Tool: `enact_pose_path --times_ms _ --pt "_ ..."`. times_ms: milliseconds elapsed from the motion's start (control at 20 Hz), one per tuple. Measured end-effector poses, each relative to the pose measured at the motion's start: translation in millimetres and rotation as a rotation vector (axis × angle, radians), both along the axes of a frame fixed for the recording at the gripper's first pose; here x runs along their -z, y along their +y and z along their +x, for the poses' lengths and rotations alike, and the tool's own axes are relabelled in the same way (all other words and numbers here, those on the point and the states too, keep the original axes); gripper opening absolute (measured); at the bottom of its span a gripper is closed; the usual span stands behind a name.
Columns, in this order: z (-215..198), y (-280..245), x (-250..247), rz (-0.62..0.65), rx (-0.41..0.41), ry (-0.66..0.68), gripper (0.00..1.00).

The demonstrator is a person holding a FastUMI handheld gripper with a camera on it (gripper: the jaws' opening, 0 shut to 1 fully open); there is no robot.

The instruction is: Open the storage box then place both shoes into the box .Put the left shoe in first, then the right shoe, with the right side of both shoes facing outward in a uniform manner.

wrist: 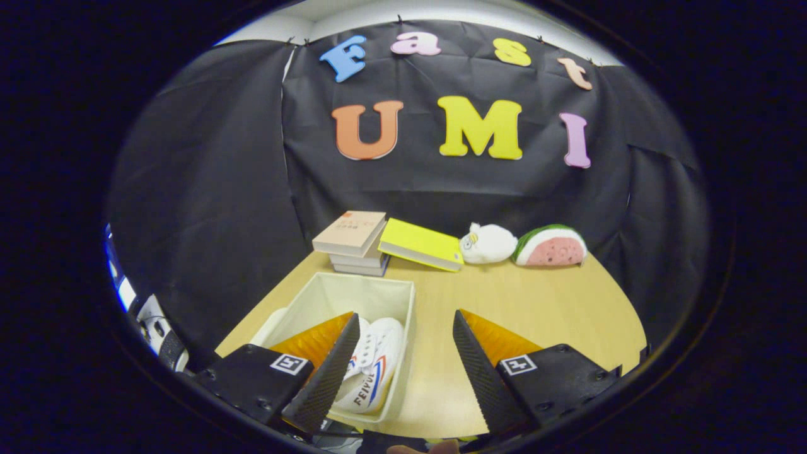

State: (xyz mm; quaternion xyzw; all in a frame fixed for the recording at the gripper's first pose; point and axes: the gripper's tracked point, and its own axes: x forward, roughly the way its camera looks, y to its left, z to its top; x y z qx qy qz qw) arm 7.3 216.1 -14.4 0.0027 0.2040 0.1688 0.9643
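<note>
A white storage box point(353, 291) stands open on the wooden table, partly behind my left finger. Two white shoes point(372, 366) with red and blue stripes lie side by side inside it, soles toward the box's right wall. My gripper point(403, 372) hovers above the table, open, with nothing between its fingers. The left finger point(328, 372) overlaps the box and hides part of the shoes; the right finger point(479, 372) is over bare table to the right of the box. A pale edge point(268, 328), maybe the lid, shows at the box's left side.
Beyond the box sits a stack of books point(353, 243) with a yellow book point(421, 244) leaning on it. A white plush toy point(488, 244) and a watermelon-slice plush point(550, 246) rest at the table's far edge against the black cloth wall.
</note>
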Motion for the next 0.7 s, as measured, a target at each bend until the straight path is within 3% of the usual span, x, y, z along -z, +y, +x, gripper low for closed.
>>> enact_pose_path --times_ms 350,700 --pt "-20.9 -78.0 -14.4 0.027 0.117 -0.339 1.00" --pt "-31.0 -101.7 22.7 0.095 0.152 -0.396 1.00"
